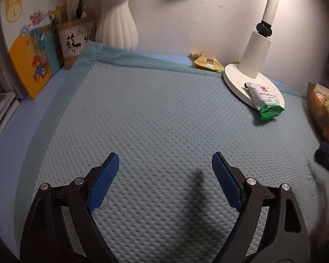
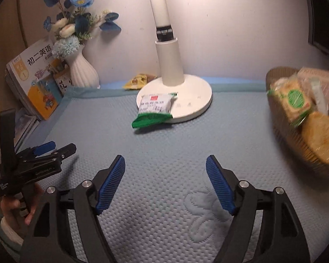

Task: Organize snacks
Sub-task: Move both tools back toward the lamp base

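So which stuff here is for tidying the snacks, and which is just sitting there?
For the job: green-and-white snack packet, yellow snack packet, basket of snacks, both open grippers, left, right.

Just there: lamp, vase of flowers, books, blue mat.

Textbook cover: "初二英语", "全国版", circled "1". Snack packet print unreadable.

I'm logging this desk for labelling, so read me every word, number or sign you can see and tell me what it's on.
"初二英语" with a circled "1": cover of the textbook leaning at the left.
"全国版", small, under that title: uncertain.
"苏", brush character: pen holder beside the white vase.
White and green snack packet on the lamp base: red logo and dark print, too blurred to read.
Yellow snack packet: unreadable.
Left gripper body: tiny, unreadable.
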The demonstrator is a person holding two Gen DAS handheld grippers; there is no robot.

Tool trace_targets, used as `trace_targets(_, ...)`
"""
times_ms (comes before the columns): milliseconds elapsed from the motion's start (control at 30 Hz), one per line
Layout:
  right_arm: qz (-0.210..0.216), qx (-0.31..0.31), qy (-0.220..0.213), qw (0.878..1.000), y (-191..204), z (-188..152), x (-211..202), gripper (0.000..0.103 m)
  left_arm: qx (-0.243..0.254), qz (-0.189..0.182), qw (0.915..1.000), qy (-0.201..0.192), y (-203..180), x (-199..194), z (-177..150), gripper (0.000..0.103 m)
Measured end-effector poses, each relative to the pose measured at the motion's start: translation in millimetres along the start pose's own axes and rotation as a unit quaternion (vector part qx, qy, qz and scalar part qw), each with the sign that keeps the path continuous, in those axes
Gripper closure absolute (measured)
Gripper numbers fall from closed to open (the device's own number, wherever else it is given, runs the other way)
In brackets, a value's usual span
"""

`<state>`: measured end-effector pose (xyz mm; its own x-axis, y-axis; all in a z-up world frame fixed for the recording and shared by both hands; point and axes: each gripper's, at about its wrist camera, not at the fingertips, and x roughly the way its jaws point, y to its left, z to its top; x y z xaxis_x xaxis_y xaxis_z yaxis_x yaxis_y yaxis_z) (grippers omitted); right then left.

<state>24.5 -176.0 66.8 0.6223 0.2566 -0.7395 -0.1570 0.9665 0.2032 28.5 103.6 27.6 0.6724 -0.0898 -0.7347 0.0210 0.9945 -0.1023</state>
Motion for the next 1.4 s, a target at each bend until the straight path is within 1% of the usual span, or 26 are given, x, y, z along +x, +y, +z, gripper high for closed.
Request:
trace_targets(33,0.006,0.018,0.014,1.000,-5,-4,8,0.013,-0.006,0.002,0.9998,-0.019,1,-4,-1,0.010)
trace_targets(67,0.003,0.030,0.026,0.999,-10,-2,11,0.013,-0.006,0.012,0.9994,-0.032,1,-8,-1,0.003)
trace_targets(100,0.004,0.035,0.017,0.999,-13,-1,10,0.012,-0.004,0.012,0.9992,-0.039,1,-10,-2,0.003)
trace_targets(133,0.008,0.040,0.008,0.999,-17,0,7,0.005,-0.001,0.010,0.9992,-0.039,-1,-10,-2,0.003)
trace_targets(167,0.014,0.050,0.003,0.999,-22,1,6,0.005,0.001,0.011,0.9992,-0.038,-1,-9,-2,0.003)
trace_targets(233,0.024,0.070,0.011,0.997,-29,0,8,0.005,0.001,0.011,0.9994,-0.033,-2,-6,-1,0.003)
trace_targets(367,0.023,0.093,0.018,0.995,-37,-1,10,0.005,-0.015,0.005,0.9996,-0.024,4,-3,0,0.003)
trace_targets(833,-0.021,0.063,0.024,0.997,-23,-3,13,0.005,-0.029,0.000,0.9995,-0.015,8,0,-2,0.003)
trace_targets(1400,-0.023,0.063,0.029,0.997,-24,-2,15,0.005,-0.039,-0.005,0.9992,-0.010,11,1,-1,0.003)
